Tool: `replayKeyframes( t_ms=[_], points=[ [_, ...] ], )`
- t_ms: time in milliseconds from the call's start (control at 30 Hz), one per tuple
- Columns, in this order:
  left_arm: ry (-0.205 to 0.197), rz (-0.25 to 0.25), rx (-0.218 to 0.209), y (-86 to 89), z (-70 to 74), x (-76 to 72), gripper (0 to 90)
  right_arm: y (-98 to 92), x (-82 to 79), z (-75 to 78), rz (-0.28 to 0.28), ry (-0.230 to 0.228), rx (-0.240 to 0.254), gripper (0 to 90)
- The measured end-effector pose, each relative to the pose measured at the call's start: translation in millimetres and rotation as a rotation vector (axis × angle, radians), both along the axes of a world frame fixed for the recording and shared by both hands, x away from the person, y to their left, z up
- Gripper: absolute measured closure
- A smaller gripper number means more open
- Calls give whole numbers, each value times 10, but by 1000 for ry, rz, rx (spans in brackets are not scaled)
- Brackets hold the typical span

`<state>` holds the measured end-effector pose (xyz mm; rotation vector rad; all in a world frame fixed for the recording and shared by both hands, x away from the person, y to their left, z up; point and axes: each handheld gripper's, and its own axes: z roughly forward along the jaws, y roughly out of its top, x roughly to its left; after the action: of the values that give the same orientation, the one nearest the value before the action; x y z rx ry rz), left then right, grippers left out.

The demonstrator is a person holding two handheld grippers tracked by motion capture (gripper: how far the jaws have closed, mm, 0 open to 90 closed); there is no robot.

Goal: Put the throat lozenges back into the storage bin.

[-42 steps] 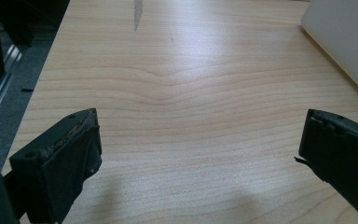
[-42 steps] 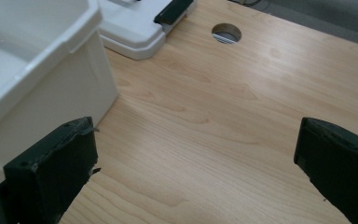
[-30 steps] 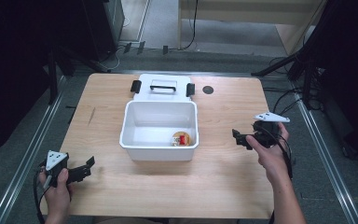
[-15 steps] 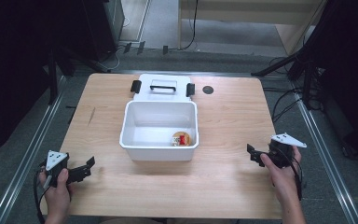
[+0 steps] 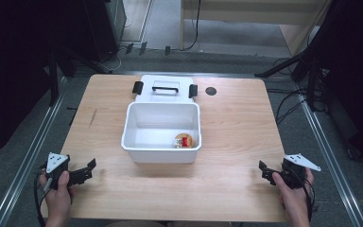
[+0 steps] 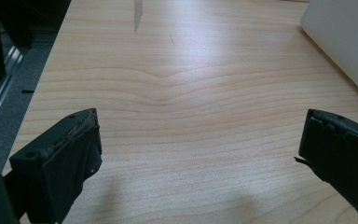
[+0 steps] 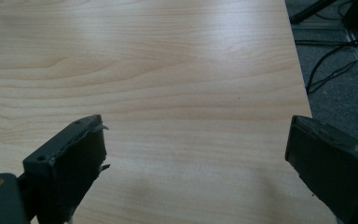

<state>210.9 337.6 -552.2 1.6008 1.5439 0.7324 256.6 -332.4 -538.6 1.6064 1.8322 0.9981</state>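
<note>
High view. A white plastic bin (image 5: pixel 161 132) stands at the middle of the wooden surface (image 5: pixel 236 127); its white lid (image 5: pixel 165 88), with two black latches and a handle, lies flat just behind it, touching or nearly touching the far wall. A small red and yellow object (image 5: pixel 184 141) rests on the bin floor at the near right corner; what it is cannot be told. A dark round mark (image 5: pixel 211 91) sits on the surface to the right of the lid. The left tool (image 5: pixel 89 169) is held low at the near left corner, the right tool (image 5: pixel 264 170) at the near right corner, both well apart from the bin.

Left gripper view. The left tool's jaws stand wide apart with bare wood between them; it is released and grasps nothing. A corner of the bin wall (image 6: pixel 345 42) shows at upper right.

Right gripper view. The right tool's jaws are likewise spread wide over bare wood near the surface's edge, released and empty.

Progress. The object already lies inside the bin and both tools have nothing in hand, so the placing step appears done; the lid is off, and fitting it may be what remains.
</note>
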Motion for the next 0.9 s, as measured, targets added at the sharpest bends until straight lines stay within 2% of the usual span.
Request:
replayKeyframes(
  t_ms=[167, 500, 667, 900],
  points=[
    [0, 2, 0, 6, 1, 0, 0, -40, -101, -16, -7, 1, -12, 52],
    [0, 3, 2, 0, 0, -2, 0, -193, -266, -60, -47, -8, 14, 62],
    [4, 3, 2, 1, 0, 0, 0, -171, -294, -80, -47, -13, -2, 63],
    [3, 1, -2, 5, 0, -1, 0, -183, -307, -92, -51, -19, 18, 64]
  ],
)
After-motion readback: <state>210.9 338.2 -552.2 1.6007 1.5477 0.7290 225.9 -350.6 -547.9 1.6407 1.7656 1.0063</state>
